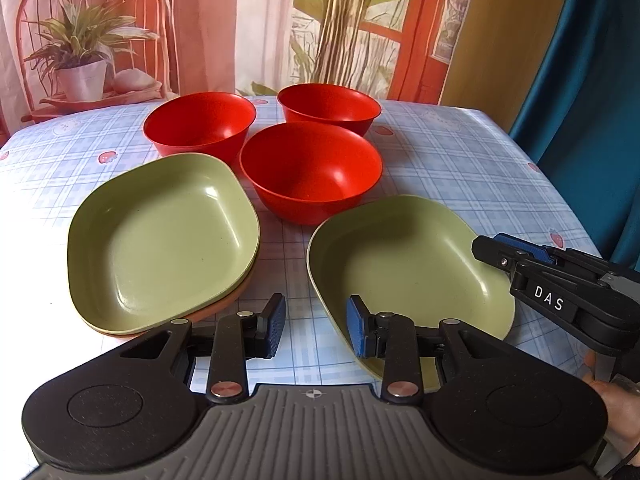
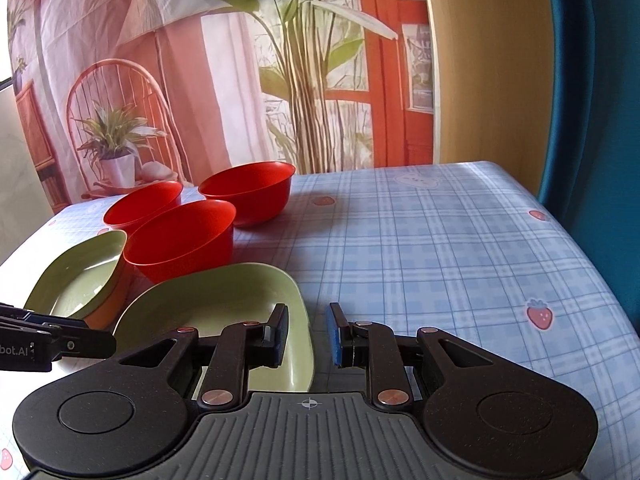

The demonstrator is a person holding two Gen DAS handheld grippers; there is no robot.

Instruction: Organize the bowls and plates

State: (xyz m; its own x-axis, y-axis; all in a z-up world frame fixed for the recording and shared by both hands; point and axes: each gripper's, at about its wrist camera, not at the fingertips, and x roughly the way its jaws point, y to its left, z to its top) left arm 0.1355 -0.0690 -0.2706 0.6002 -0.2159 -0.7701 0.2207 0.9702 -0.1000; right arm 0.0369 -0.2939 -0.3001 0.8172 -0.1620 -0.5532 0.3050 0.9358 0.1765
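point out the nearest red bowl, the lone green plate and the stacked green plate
nearest red plastic bowl (image 1: 308, 172), left wrist view, inner floor
lone green squarish plate (image 1: 408, 268), left wrist view, inner floor
stacked green squarish plate (image 1: 160, 236), left wrist view, inner floor

Two close, low views sharing bowls (image 1: 311, 172)

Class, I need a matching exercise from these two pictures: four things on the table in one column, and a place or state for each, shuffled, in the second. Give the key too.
Things
1. nearest red bowl
2. left green plate
3. right green plate
4. left gripper

Places or states
A. stacked on an orange plate
B. open, holding nothing
C. alone on the tablecloth, right gripper at its edge
D. in front of two other bowls

Pairs: 1-D, 2-A, 3-C, 4-B
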